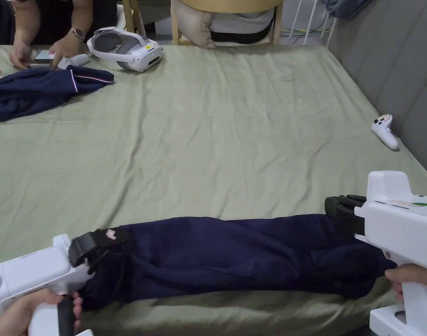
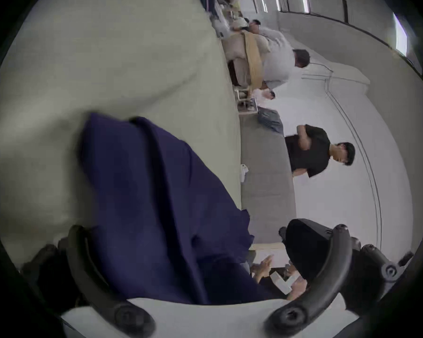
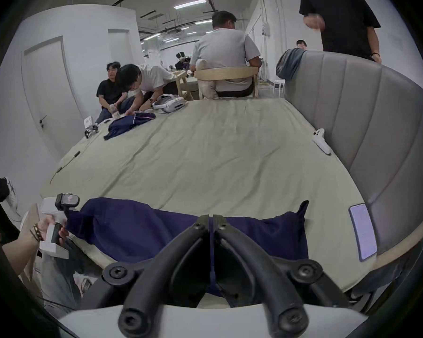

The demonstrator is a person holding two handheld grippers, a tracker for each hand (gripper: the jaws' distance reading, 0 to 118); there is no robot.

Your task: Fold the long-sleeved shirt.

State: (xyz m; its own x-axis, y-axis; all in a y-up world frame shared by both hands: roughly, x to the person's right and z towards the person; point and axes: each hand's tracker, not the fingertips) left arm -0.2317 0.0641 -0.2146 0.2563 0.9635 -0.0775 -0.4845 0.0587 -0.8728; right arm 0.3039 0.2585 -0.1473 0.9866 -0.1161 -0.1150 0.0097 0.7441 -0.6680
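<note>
Bedding in pale green covers the bed (image 1: 234, 131), with a grey padded headboard (image 1: 396, 65) along its right side. Near the front edge lies the long-sleeved shirt (image 1: 234, 258), navy, bunched into a long band stretched from left to right. At its left end the left claw (image 1: 99, 245) stands spread, cloth draped between its jaws. At its right end the right claw (image 3: 211, 221) is pressed together, pinching a fold of the shirt. A white controller (image 1: 385, 131) rests by the headboard.

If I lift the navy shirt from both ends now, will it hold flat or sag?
The navy shirt will probably sag: it lies bunched in soft folds. It likely drapes rather than slips, since the right gripper pinches only a thin edge. It looks light.
</note>
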